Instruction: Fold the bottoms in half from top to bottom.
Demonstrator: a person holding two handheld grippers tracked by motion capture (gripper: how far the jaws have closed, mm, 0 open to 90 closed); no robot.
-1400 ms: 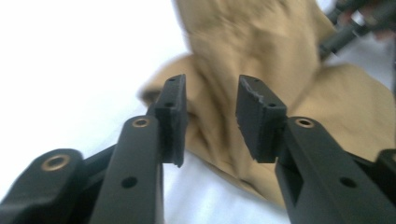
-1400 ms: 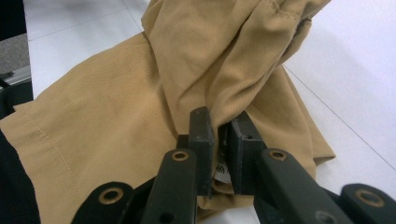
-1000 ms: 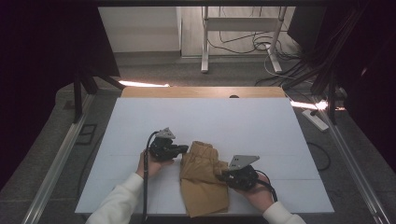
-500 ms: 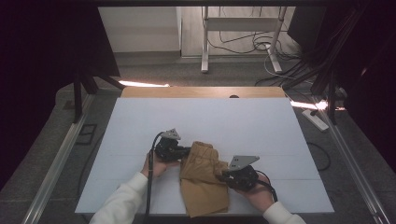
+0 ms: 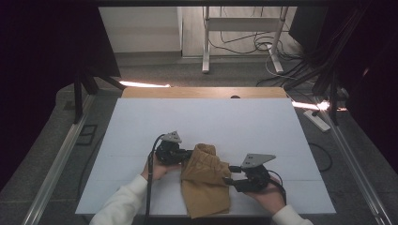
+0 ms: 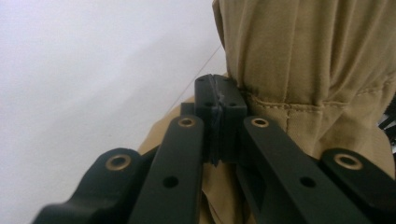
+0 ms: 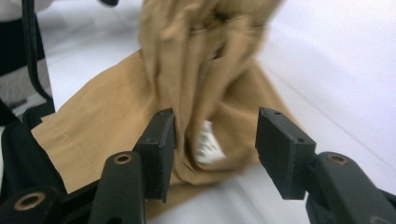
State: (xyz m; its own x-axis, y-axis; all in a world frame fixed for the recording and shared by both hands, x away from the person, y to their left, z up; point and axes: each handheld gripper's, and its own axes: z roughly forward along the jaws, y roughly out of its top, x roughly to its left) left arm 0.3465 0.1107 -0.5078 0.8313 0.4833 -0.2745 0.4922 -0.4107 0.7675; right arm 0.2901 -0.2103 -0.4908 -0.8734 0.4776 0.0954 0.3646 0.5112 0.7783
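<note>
While my left gripper (image 5: 187, 154) stays clamped on the tan garment (image 5: 204, 180), low centre of the high view, to anchor its fold, my right gripper (image 7: 212, 149) has just opened, cloth lying loose between its jaws

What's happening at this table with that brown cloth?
A person works a tan garment on a white table with a hand-held gripper in each hand. The left gripper is clamped shut on a stitched edge of the cloth, which bunches up beside it. The right gripper has just been opening: its jaws stand apart, the fabric and a small white label between them, unpinched.
</note>
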